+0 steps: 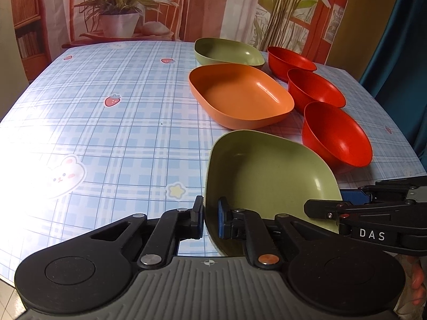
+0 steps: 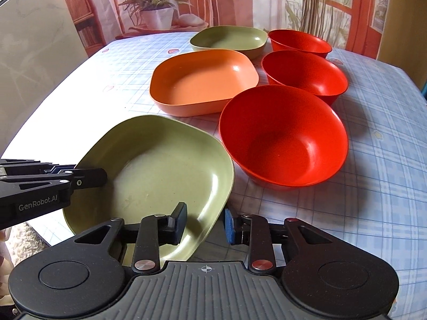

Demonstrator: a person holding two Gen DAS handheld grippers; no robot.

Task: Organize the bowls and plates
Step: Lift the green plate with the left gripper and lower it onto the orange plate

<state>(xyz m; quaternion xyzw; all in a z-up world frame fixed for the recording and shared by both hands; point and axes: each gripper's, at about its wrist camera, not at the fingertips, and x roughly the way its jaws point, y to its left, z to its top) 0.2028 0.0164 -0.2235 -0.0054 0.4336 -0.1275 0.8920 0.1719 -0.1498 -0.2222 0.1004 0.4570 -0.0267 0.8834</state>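
A green plate lies at the table's near edge. My left gripper straddles its left rim, one finger outside and one inside, a narrow gap left at the rim. My right gripper straddles its right rim, jaws well apart. Each gripper shows in the other's view: the right one and the left one. Beyond lie an orange plate and a second green plate. Three red bowls stand in a row to the right.
The table has a blue checked cloth with strawberry and rabbit prints. A printed backdrop with plants hangs behind the far edge. A blue curtain hangs at the right.
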